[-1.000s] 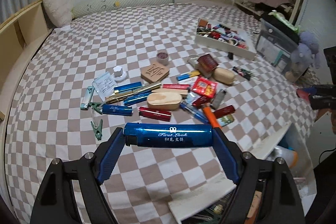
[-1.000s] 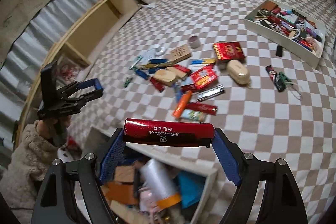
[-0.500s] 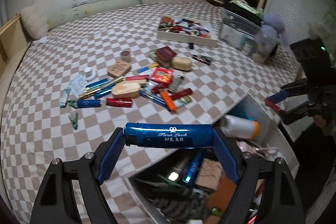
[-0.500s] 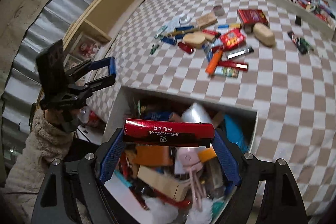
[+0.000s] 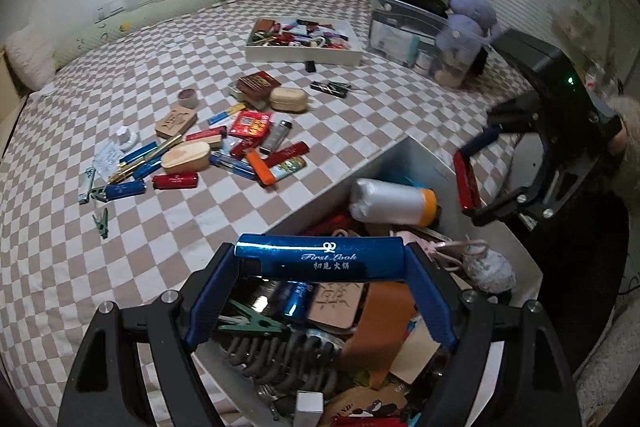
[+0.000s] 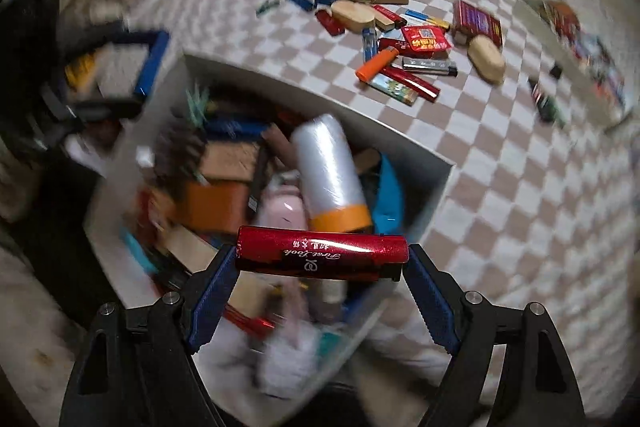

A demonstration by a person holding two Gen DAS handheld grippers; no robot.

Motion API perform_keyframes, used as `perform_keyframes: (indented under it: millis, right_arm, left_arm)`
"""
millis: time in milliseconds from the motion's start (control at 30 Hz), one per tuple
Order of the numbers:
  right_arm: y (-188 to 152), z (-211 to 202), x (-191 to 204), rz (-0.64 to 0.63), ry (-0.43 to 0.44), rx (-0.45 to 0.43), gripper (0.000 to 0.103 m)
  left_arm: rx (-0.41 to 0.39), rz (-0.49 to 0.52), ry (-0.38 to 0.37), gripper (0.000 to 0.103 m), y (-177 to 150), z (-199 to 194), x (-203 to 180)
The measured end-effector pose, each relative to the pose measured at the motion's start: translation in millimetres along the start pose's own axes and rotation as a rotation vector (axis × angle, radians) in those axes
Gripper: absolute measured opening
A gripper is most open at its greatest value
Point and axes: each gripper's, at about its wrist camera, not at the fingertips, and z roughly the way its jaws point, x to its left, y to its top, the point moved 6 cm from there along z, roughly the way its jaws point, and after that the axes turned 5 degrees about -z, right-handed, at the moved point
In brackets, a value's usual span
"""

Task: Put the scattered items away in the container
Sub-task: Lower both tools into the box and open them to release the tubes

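**Blue lighter and red lighter being held over the container**

The blue lighter [image 5: 320,263] is being gripped endwise between the two blue pads of the left gripper [image 5: 320,267], its printed side turned up toward the camera. The jaws are being kept wide by the lighter's length. Directly beneath and beyond this gripper, the white container [image 5: 404,155] is being viewed from above; a green clothespin [image 5: 248,323], a coiled dark cord and a brown stamped block are lying inside, just under the held lighter. Farther ahead in the container, a white roll with an orange end [image 5: 394,203] is resting on its side.

The red lighter [image 6: 322,258] is being clamped the same way, end to end, by the right gripper [image 6: 322,263], with its lettering shown upside down. This gripper is being pointed steeply down into the container [image 6: 440,163], and the roll [image 6: 330,171] is lying just ahead of the lighter. The picture is being smeared by motion at its edges.

Beyond the container's far wall, on the checkered bedspread [image 5: 120,247], the scattered items [image 5: 224,151] are lying in a loose cluster, well apart from both grippers. To the right of the left gripper, the right gripper [image 5: 468,183] is being seen with its red lighter.
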Motion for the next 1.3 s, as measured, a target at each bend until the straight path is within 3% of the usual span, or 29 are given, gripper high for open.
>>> perform_keyframes:
  millis: [133,300,400,500,667,833,900,967,1167,1300]
  right_arm:
    - [1,7,4,-0.168,-0.107,0.069,0.083]
    - [-5,24,13,-0.485,-0.312,0.192,0.083]
    - [-12,34,16,-0.631,-0.376,0.261,0.083]
    - [-20,42,24,-0.743,-0.377,0.308,0.083]
    - [-31,48,41,-0.854,-0.306,0.366,0.083]
    - [-38,48,46,-0.9,-0.305,0.402,0.083]
    - [-40,46,45,-0.906,-0.314,0.406,0.101]
    - [-41,42,46,-0.898,-0.301,0.396,0.103]
    - [-26,26,49,-0.737,-0.207,0.285,0.103]
    - [-15,16,52,-0.642,-0.14,0.195,0.103]
  left_arm:
    - [0.018,0.011,-0.005,0.083,-4,5,-5]
    - [0.039,0.03,-0.007,0.083,-8,11,-11]
    - [0.052,0.04,-0.012,0.083,-10,13,-14]
    - [0.07,0.045,-0.027,0.083,-14,15,-18]
    - [0.103,0.054,-0.045,0.083,-22,19,-22]
    - [0.136,0.07,-0.055,0.083,-32,21,-26]
    - [0.154,0.079,-0.068,0.083,-36,22,-27]
    - [0.171,0.094,-0.077,0.083,-41,22,-29]
    - [0.208,0.079,-0.105,0.083,-52,23,-31]
    - [0.246,0.131,-0.118,0.083,-64,24,-39]
